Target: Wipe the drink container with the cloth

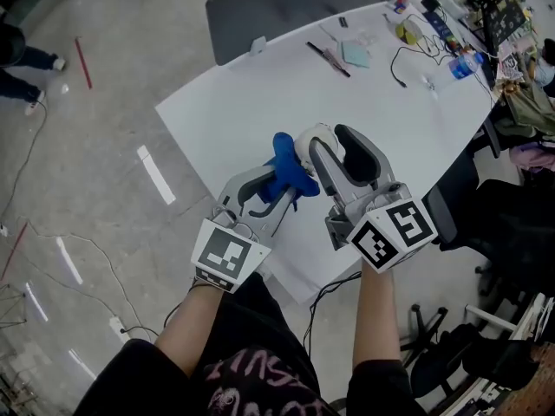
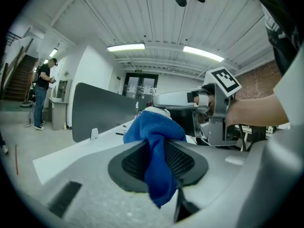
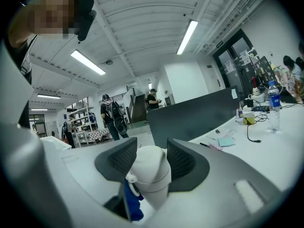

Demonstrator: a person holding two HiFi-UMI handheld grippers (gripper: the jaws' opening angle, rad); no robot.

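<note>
A white table (image 1: 260, 102) stood on a grey floor (image 1: 104, 128), with a dark partition (image 1: 286, 3) at its far edge. On its far right part lay pens (image 1: 328, 59), a pale blue pad (image 1: 355, 55), a black cable (image 1: 393, 66) and a water bottle (image 3: 272, 100). A black chair (image 1: 512, 224) stood to the right.

cloth (image 1: 284, 170) left of container (image 1: 310, 142), touching | both above table (image 1: 260, 94)

The cloth (image 2: 156, 160) is bright blue (the same blue shows below the drink container (image 3: 149, 170), which is plain white). The left gripper (image 2: 157, 148) and right gripper (image 3: 151, 156) are pale grey, their jaws lined with black ribbed pads. The marker cubes (image 1: 227, 256) carry black-and-white squares. The table (image 1: 260, 102) is white.
</note>
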